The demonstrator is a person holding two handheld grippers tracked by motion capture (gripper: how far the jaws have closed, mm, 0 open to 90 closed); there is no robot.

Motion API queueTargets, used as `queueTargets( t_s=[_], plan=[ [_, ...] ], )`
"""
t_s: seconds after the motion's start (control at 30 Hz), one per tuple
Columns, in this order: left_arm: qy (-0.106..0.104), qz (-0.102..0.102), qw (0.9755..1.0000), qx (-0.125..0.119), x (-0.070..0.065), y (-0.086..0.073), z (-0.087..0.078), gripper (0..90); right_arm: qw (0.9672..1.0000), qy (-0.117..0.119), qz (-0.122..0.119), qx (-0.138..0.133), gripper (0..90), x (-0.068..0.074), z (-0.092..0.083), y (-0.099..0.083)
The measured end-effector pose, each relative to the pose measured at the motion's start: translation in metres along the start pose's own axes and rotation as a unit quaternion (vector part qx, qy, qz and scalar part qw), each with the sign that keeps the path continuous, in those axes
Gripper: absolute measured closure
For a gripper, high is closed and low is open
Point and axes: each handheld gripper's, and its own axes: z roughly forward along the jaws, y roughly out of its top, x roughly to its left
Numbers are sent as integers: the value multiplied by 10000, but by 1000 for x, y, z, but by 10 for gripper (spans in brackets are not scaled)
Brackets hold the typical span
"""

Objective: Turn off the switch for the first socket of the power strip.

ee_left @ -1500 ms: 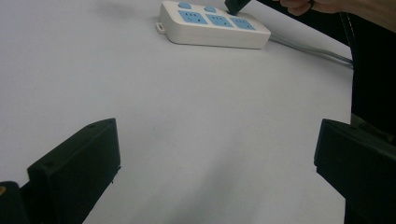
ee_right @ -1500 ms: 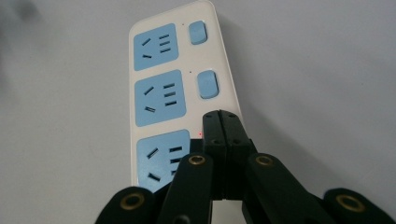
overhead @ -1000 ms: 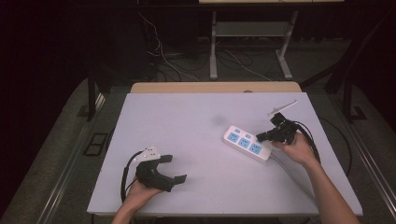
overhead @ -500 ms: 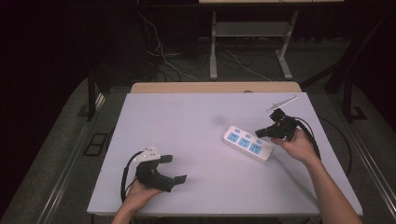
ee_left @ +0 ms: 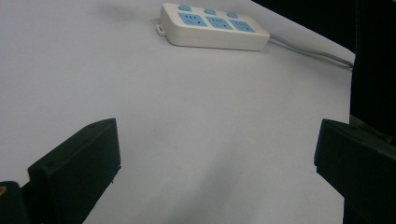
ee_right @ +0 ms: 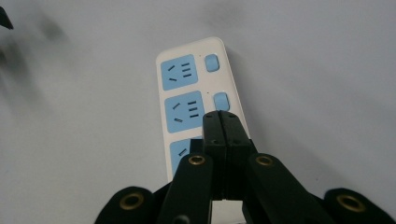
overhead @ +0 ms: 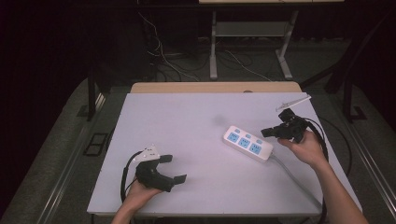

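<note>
glossy plastic power strip [overhead: 248, 143], matt table [overhead: 187, 121].

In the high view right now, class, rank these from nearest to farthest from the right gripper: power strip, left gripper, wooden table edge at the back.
1. power strip, just left of the right gripper.
2. wooden table edge, behind, up-left.
3. left gripper, near the front-left.

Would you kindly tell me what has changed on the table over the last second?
The right gripper, jaws shut and empty, has drawn slightly up and away from the power strip, toward the table's far right. The power strip has not shifted, and the left gripper rests open at the table's near edge as before.
</note>
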Motion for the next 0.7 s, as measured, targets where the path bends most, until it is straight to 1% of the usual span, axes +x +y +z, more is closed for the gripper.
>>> queueTargets(
  t_s=[0.2, 0.23, 0.33, 0.4, 0.43, 0.47, 0.5, 0.57, 0.6, 0.63, 0.67, 0.7],
  plan=[
    [13, -9, 10000, -35, 0, 0, -1, 0, 10000, 24, 30, -85, 896, 5, -6, -3],
    [11, -4, 10000, -45, 0, 0, -1, 0, 9999, 29, 57, -123, 872, 6, -9, -4],
    [10, -23, 10000, -56, 0, 0, -2, 0, 9996, 15, 167, -241, 735, 10, -13, -8],
    [12, -30, 10000, -60, 0, 0, -2, 0, 9989, -66, 274, -365, 617, 12, -17, -11],
    [12, -30, 10000, -60, 0, 0, -2, 0, 9985, -58, 331, -431, 565, 12, -18, -13],
    [13, -29, 10000, -60, 0, 0, -2, 0, 9980, -44, 421, -470, 490, 13, -20, -15],
    [12, -24, 10000, -57, 0, 0, -2, 0, 9975, -90, 503, -492, 418, 13, -21, -16],
    [20, -25, 10000, -64, 0, 0, -2, 0, 9966, -255, 589, -526, 292, 15, -24, -19],
    [20, -25, 10000, -64, 0, 0, -2, 0, 9960, -296, 633, -564, 223, 16, -26, -20],
    [23, -34, 10000, -64, 0, 0, -2, 0, 9957, -285, 634, -607, 135, 17, -28, -22],
    [23, -34, 10000, -64, 0, 0, -2, 0, 9954, -251, 644, -664, 103, 18, -29, -24],
    [26, -35, 10000, -64, 0, 0, -2, 0, 9947, -259, 675, -727, 100, 19, -32, -26]
  ],
)
